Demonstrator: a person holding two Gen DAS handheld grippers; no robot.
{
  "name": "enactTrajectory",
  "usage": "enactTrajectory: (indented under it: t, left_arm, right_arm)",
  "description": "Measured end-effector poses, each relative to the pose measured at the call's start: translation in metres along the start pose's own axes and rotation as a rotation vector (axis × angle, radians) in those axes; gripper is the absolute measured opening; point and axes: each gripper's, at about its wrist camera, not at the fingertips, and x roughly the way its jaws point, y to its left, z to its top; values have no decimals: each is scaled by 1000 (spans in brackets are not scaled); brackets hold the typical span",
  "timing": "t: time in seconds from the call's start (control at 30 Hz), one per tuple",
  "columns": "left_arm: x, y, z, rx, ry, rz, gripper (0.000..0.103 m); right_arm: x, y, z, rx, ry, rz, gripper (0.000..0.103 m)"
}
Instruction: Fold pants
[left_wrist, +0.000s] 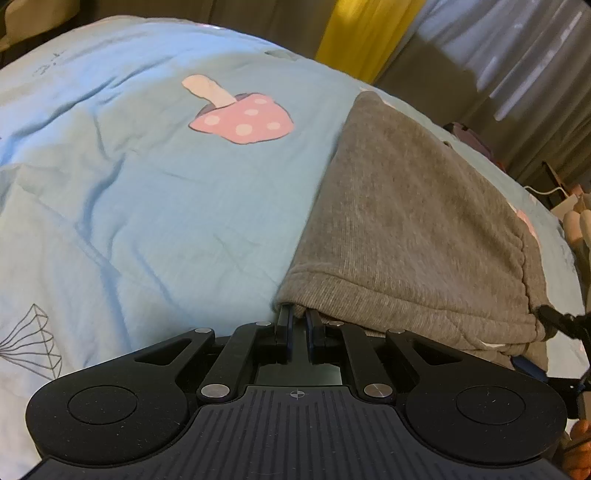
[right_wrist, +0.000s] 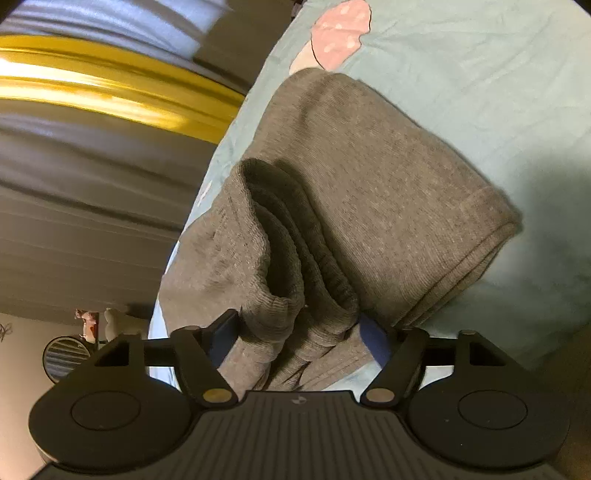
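Note:
Grey knit pants (left_wrist: 406, 229) lie folded in layers on a light blue bedspread (left_wrist: 166, 184). My left gripper (left_wrist: 299, 314) has its fingers close together, with the tips tucked under the near hem corner of the pants, pinching it. In the right wrist view the pants (right_wrist: 369, 184) show stacked layers and the ribbed waistband. My right gripper (right_wrist: 299, 332) has its fingers spread wide around the bunched waistband, and both pads press on the fabric.
A pink mushroom print (left_wrist: 240, 118) marks the bedspread to the left of the pants. A yellow curtain (left_wrist: 362, 33) and grey curtains hang behind the bed. Clutter (left_wrist: 569, 206) sits past the bed's right edge.

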Motion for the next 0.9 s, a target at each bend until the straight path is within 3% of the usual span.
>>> enactTrajectory:
  t: [0.07, 0.1, 0.13, 0.17, 0.23, 0.3, 0.33, 0.4, 0.43, 0.47, 0.57, 0.67, 0.73, 0.77, 0.83, 0.9]
  left_arm:
    - [2, 0, 0, -6, 8, 1, 9]
    - [2, 0, 0, -5, 8, 3, 9]
    - [1, -1, -1, -2, 4, 6, 9]
    - [0, -2, -1, 5, -2, 8, 9]
    - [-2, -3, -3, 17, -7, 10, 9]
    - [1, -6, -3, 25, 5, 13, 9]
    - [3, -8, -3, 34, 16, 15, 9]
    - [8, -15, -3, 68, 34, 25, 11]
    - [10, -19, -3, 91, 42, 35, 14]
    - [11, -22, -4, 108, 44, 40, 17]
    - [6, -27, -7, 143, 29, 33, 24]
    - [-3, -33, -10, 174, -6, -36, 46]
    - [-12, -39, -13, 200, -48, -88, 68]
    - [-15, -43, -16, 204, -75, -104, 74]
    - [-19, -53, -23, 225, -119, -95, 85]
    - [-17, -66, -29, 258, -157, -45, 89]
  right_arm:
    - [10, -2, 1, 46, 6, 33, 79]
    - [13, -2, 2, 65, -4, 42, 75]
    - [14, 0, 2, 77, -22, 34, 48]
    - [13, 5, 1, 60, -38, 40, 47]
    - [9, 15, -4, -24, -79, 52, 47]
    - [13, 17, -6, -61, -90, 42, 62]
    - [19, 15, -6, -42, -73, 35, 76]
    - [33, 13, -6, -36, -42, 56, 76]
    - [34, 19, -7, -63, -55, 31, 52]
    - [34, 30, -8, -112, -67, -1, 45]
    - [22, 64, -6, -146, -80, 65, 42]
    - [-9, 113, -7, -205, -124, 245, 42]
    - [-24, 138, -8, -266, -149, 301, 42]
    - [-28, 148, -8, -278, -147, 335, 42]
    - [-34, 164, -11, -289, -141, 359, 42]
    - [-37, 172, -14, -298, -140, 369, 42]
